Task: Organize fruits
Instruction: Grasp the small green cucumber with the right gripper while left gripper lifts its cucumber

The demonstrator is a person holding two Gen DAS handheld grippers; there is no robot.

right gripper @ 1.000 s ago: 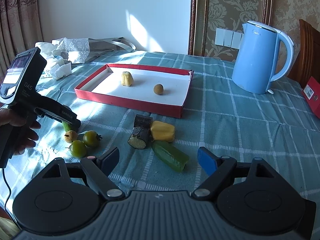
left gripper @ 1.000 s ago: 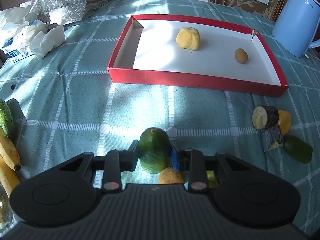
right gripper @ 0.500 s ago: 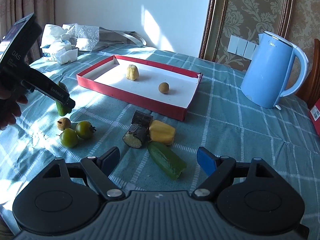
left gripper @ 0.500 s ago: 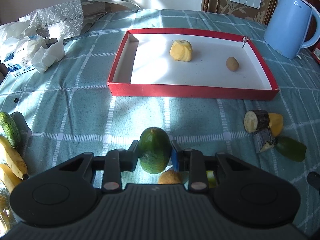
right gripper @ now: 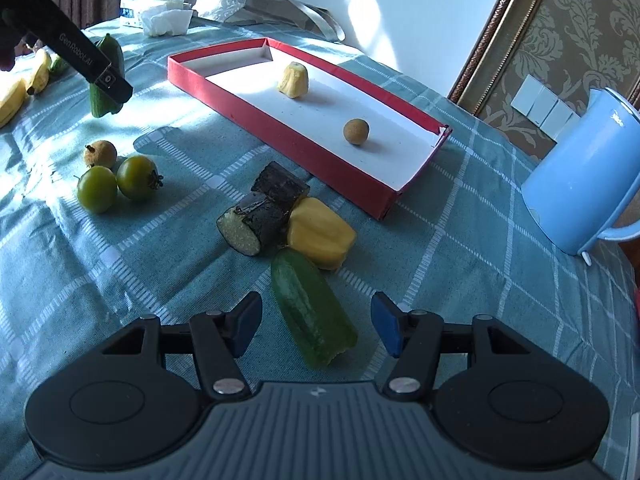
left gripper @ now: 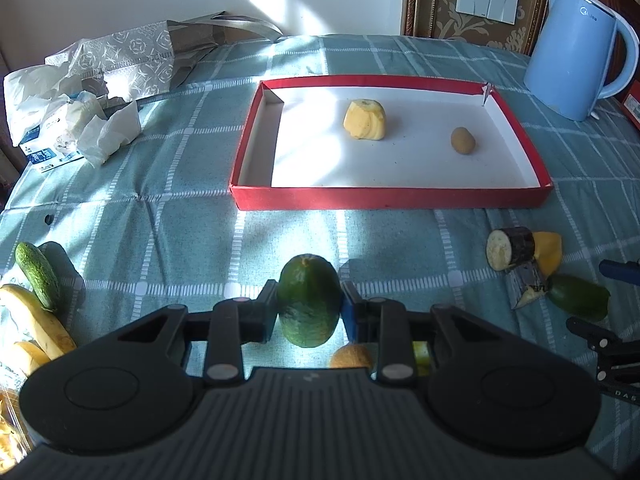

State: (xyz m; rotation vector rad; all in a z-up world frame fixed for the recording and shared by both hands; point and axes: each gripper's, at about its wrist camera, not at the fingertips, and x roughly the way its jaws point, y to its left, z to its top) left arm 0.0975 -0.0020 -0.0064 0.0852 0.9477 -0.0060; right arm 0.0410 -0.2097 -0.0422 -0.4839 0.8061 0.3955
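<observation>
My left gripper (left gripper: 309,312) is shut on a dark green fruit (left gripper: 309,300) and holds it above the cloth, short of the red tray (left gripper: 392,197); the held fruit also shows in the right wrist view (right gripper: 107,76). The tray holds a peeled yellow fruit (left gripper: 365,120) and a small brown fruit (left gripper: 463,140). My right gripper (right gripper: 316,328) is open, just above a green cucumber piece (right gripper: 312,308). Beside it lie a yellow fruit (right gripper: 322,238), two eggplant pieces (right gripper: 264,208), two green tomatoes (right gripper: 116,182) and a small brown fruit (right gripper: 100,153).
A blue kettle (left gripper: 580,48) stands right of the tray. Tissues and a patterned bag (left gripper: 100,80) lie at the back left. A cucumber (left gripper: 38,274) and bananas (left gripper: 36,324) lie at the left edge. A checked green cloth covers the table.
My left gripper has lifted the green fruit higher and drawn back from the tray. My right gripper has moved forward and down over the cucumber piece.
</observation>
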